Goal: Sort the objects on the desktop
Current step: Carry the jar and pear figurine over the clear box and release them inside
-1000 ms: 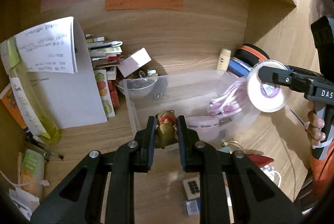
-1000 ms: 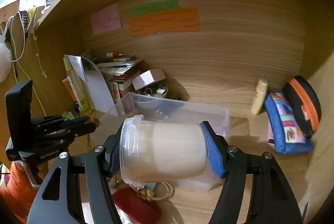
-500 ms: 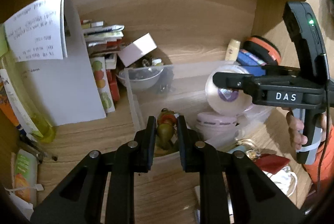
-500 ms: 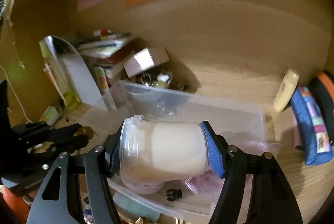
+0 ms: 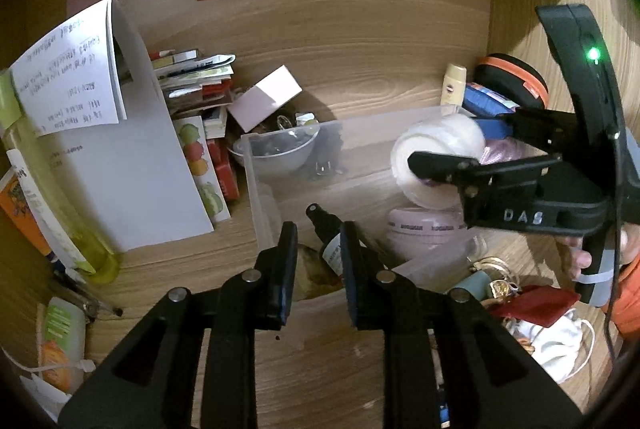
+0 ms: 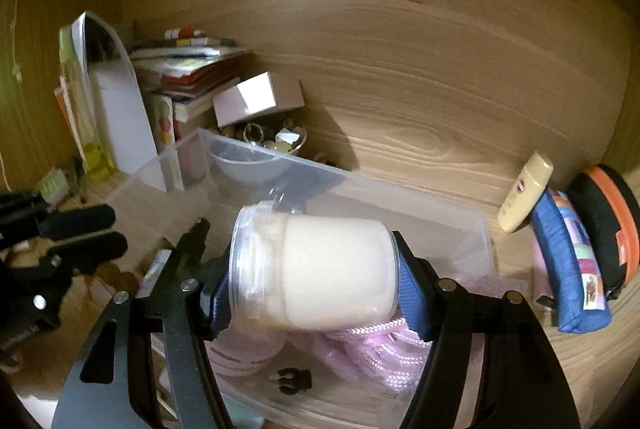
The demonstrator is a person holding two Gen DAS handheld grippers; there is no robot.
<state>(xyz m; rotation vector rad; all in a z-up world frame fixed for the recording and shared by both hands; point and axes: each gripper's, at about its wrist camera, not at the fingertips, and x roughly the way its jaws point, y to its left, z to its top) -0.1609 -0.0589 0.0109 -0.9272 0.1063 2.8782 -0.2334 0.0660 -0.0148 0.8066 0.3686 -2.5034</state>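
Observation:
A clear plastic bin (image 5: 296,143) (image 6: 460,213) stands on the wooden desk. My right gripper (image 6: 316,269) is shut on a white jar (image 6: 320,269) with a clear lid, held sideways over the bin; the jar also shows in the left wrist view (image 5: 436,157). My left gripper (image 5: 318,261) is open over the bin's near left corner. A small golden trinket (image 5: 312,269) lies in the bin below its fingers, beside a dark spray bottle (image 5: 328,233). A pink round case (image 5: 420,229) and pink cord (image 6: 372,349) lie in the bin.
A stack of booklets (image 5: 196,81), a white folded paper (image 5: 100,133) and a yellow bottle (image 5: 52,205) stand at the left. A bowl of trinkets (image 5: 276,145) sits behind the bin. A blue pouch (image 6: 568,261), an orange-rimmed case (image 6: 608,225) and a cream tube (image 6: 524,197) are at the right.
My left gripper opened and the golden trinket dropped into the bin. My right gripper moved lower and further over the bin with the jar, tilting it slightly.

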